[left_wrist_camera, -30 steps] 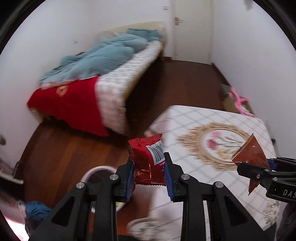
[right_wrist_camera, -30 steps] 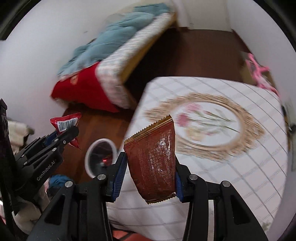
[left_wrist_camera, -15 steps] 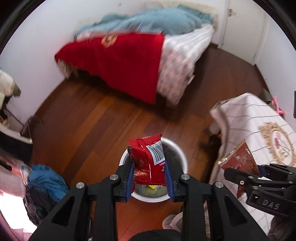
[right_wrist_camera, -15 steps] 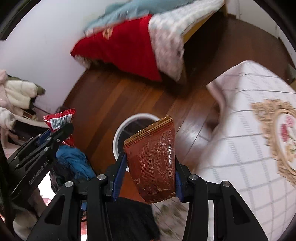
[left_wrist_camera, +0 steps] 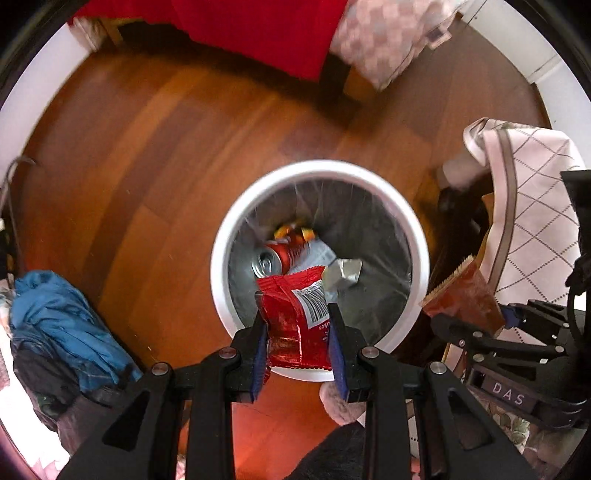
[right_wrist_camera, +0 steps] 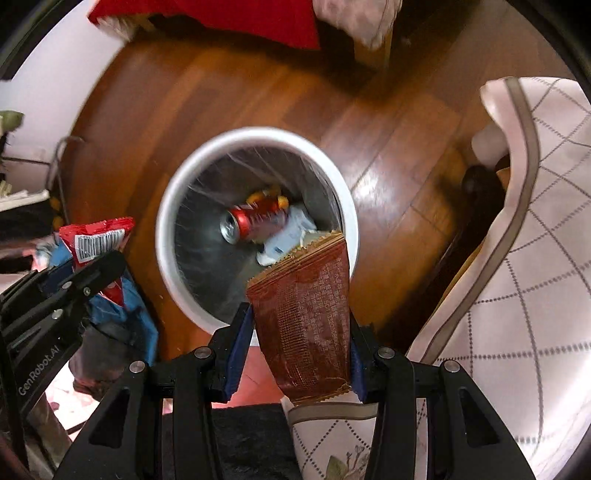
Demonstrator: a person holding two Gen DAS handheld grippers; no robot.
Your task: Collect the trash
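Observation:
My left gripper (left_wrist_camera: 297, 328) is shut on a red snack wrapper (left_wrist_camera: 295, 325) with a barcode, held above the near rim of a white round trash bin (left_wrist_camera: 421, 254) on the wooden floor. My right gripper (right_wrist_camera: 301, 332) is shut on a brown foil wrapper (right_wrist_camera: 306, 317), held above the bin's (right_wrist_camera: 162, 236) near right rim. The bin holds a red can (left_wrist_camera: 280, 254), a crumpled silver piece (left_wrist_camera: 343, 277) and white packaging (right_wrist_camera: 291, 236). The left gripper with its red wrapper (right_wrist_camera: 94, 243) shows at the left of the right wrist view; the brown wrapper (left_wrist_camera: 465, 295) shows at the right of the left wrist view.
A table with a white checked cloth (right_wrist_camera: 535, 258) hangs at the right, close to the bin. A bed with a red cover (left_wrist_camera: 258, 33) is at the back. A blue cloth heap (left_wrist_camera: 62, 325) lies on the floor at the left.
Both grippers have swung from over the table to the floor and come down close above the bin, still holding their wrappers. The bin's contents now show.

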